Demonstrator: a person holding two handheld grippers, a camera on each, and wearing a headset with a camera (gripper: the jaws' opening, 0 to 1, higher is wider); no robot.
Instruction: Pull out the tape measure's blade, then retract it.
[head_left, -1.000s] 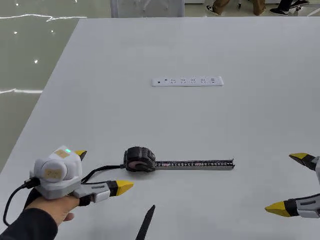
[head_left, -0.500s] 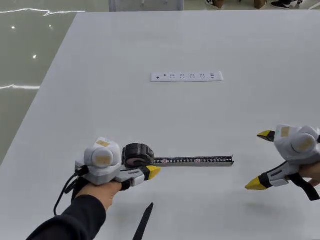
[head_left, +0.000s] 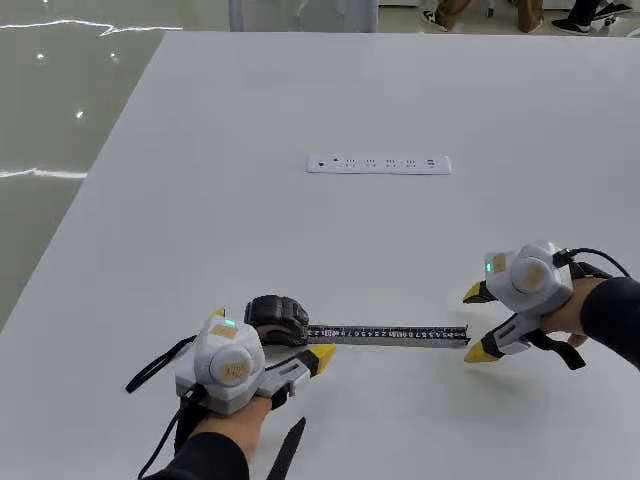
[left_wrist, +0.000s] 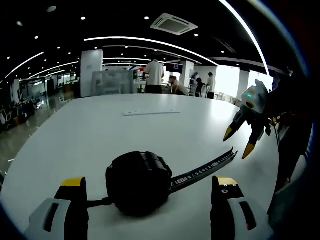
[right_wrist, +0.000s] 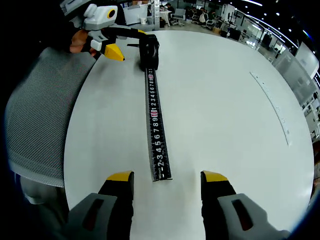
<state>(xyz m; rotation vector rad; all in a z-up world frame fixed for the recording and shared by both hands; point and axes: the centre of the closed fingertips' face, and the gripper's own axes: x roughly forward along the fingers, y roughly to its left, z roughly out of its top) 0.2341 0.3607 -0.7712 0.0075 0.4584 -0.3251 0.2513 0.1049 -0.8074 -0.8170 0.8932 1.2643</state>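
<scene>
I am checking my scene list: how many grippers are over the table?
2. The left gripper has its jaws either side of the tape measure case; the right gripper is at the blade's free end.

- The desk (head_left: 300, 90) is white, smooth and not shiny.
- The tape measure (head_left: 279, 318) looks like black plastic with bumpy ridges.
- Its blade (head_left: 390, 335) is dark and thin.
- The left gripper (head_left: 270, 332) and right gripper (head_left: 475, 322) look like smooth pale plastic.
- The floor (head_left: 50, 120) is glossy.

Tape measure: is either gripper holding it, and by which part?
Nothing is held. The left gripper has open jaws flanking the case; the right gripper has open jaws flanking the blade tip, with gaps.
</scene>
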